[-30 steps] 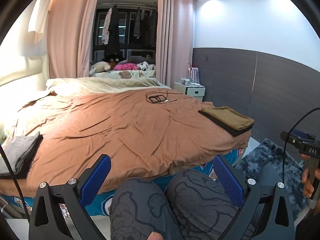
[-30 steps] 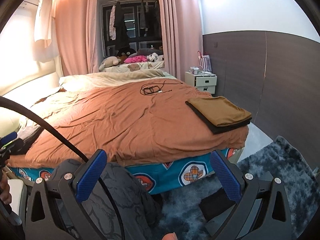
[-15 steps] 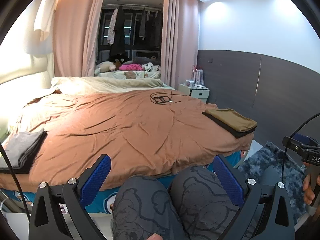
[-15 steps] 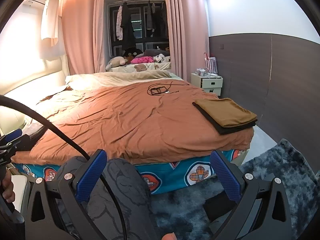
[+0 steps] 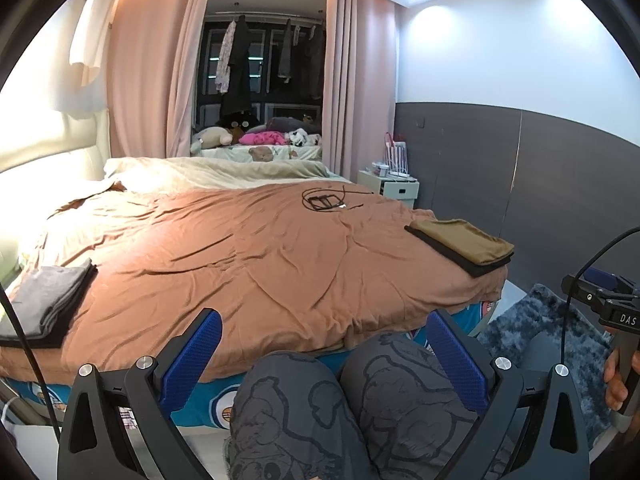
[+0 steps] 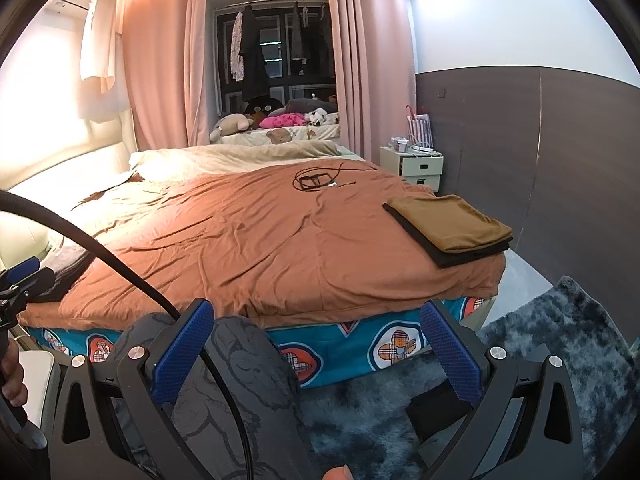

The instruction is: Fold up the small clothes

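Note:
A folded brown garment on a black one point(image 5: 464, 242) lies at the bed's near right corner; it also shows in the right wrist view point(image 6: 452, 224). A stack of folded grey clothes point(image 5: 46, 300) lies at the bed's near left edge. My left gripper point(image 5: 320, 354) is open and empty, held over the person's knees point(image 5: 352, 400) in front of the bed. My right gripper point(image 6: 316, 340) is open and empty, held low over a knee and the rug.
The bed has a rumpled brown sheet point(image 5: 260, 256) with a coiled black cable point(image 5: 324, 201) near its far side. A white nightstand point(image 6: 412, 164) stands by the dark wall panel. A shaggy blue-grey rug point(image 6: 560, 360) covers the floor at right. Stuffed toys lie behind the curtains.
Both grippers have tilted up slightly, so the bed sits lower in both views. Jaws stay open; the clothes have not moved.

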`<state>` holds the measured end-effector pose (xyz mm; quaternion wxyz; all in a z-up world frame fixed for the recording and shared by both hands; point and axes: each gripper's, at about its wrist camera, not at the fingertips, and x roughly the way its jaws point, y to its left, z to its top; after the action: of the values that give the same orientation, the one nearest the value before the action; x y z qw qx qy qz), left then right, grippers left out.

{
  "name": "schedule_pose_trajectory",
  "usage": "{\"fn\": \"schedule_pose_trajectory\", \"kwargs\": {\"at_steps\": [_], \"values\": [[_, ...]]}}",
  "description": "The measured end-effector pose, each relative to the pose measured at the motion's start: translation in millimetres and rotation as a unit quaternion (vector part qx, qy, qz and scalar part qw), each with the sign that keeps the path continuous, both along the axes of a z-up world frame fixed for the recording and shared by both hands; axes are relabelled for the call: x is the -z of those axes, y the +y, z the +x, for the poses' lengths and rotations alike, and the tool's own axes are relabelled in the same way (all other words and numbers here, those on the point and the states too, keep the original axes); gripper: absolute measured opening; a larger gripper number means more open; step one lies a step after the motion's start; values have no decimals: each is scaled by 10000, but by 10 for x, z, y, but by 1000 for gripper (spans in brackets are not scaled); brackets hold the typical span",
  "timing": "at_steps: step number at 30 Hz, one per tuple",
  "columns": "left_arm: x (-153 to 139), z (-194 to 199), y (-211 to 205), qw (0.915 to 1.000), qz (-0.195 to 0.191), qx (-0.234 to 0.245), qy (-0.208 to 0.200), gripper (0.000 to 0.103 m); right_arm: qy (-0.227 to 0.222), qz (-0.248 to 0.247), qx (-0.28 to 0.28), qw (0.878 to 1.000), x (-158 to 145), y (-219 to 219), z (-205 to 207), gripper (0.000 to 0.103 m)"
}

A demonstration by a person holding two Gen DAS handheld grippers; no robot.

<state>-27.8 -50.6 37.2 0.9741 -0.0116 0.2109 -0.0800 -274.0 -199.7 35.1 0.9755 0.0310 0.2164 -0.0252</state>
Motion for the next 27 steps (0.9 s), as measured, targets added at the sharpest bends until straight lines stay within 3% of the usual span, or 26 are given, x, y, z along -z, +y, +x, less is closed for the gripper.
{"fn": "schedule_pose_trajectory", "kwargs": {"at_steps": [27], "values": [[26,55,34,10000,-23,-36,63,103,90,34,-64,9999,-5,87,2,103]]}}
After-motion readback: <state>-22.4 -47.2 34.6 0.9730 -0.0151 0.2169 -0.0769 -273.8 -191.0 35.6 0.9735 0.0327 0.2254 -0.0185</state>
